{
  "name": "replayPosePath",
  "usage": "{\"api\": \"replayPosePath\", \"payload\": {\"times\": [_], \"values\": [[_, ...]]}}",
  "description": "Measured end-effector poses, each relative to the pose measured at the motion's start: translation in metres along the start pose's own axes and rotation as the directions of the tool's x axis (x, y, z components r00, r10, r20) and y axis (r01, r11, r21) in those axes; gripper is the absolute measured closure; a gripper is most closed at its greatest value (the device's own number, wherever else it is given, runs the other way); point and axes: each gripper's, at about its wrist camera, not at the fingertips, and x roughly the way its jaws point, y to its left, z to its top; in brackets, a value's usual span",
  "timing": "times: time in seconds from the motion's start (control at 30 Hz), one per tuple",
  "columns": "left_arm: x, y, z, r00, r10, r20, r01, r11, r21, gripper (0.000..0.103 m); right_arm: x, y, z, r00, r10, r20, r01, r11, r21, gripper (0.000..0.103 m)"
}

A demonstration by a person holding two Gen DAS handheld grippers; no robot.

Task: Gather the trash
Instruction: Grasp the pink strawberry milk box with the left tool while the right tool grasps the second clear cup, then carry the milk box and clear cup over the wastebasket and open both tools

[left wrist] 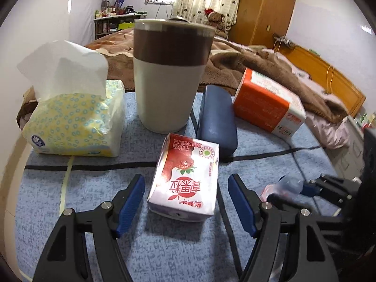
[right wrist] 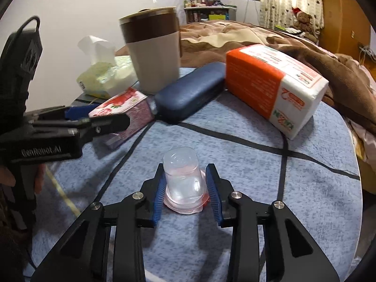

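Presently on the blue cloth (right wrist: 305,188): clear cup (right wrist: 182,183), upside down, near the front edge, pinched between the blue pads (right wrist: 212,188) of the right gripper (right wrist: 185,193), pads touching both cup walls. Left gripper (left wrist: 186,202) spread wide, straddling the carton (left wrist: 185,176), a gap visible on each side, pads (left wrist: 131,202) not touching it. Carton lying on its side, red-and-white print, just in front of the tumbler (left wrist: 169,77). Tumbler upright, beige with a brown band, lidded. Tissue pack (left wrist: 75,119), yellow-patterned, one sheet sticking up, left of the tumbler. Blue case (left wrist: 217,119) to the tumbler's right, its near end beside the carton. Napkin pack (left wrist: 268,103), orange and white, beyond the case. Black tape lines (right wrist: 235,138) crossing the cloth. Bed (right wrist: 258,37) with brown blanket behind, teddy bear (left wrist: 217,21) far back.
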Motion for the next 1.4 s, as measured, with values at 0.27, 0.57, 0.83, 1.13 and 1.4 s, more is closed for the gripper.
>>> {"api": "replayPosePath", "payload": {"times": [0.27, 0.57, 0.83, 1.13, 1.4], "values": [[0.01, -0.003, 0.001, 0.997, 0.074, -0.014, -0.074, 0.997, 0.009, 0.03, 0.003, -0.004, 0.004, 1.0, -0.002, 0.006, 0.002, 1.0, 0.015, 0.068], [0.008, -0.015, -0.004, 0.992, 0.129, -0.012, -0.129, 0.991, 0.042, 0.043, 0.002, -0.006, 0.003, 1.0, -0.01, 0.019, 0.01, 0.999, 0.03, 0.068], [-0.017, -0.025, -0.015, 0.991, 0.133, 0.011, -0.133, 0.99, 0.037, 0.043, -0.014, -0.007, -0.002, 0.999, -0.014, 0.049, 0.012, 0.999, 0.051, 0.068], [-0.056, -0.046, -0.023, 0.989, 0.142, 0.048, -0.143, 0.989, 0.028, 0.043, -0.052, -0.01, -0.015, 0.995, -0.022, 0.093, 0.016, 0.998, 0.069, 0.068], [-0.099, -0.076, -0.039, 0.988, 0.122, 0.09, -0.125, 0.992, 0.027, 0.043, -0.094, -0.02, -0.03, 0.99, -0.039, 0.139, 0.025, 0.995, 0.099, 0.068]]}}
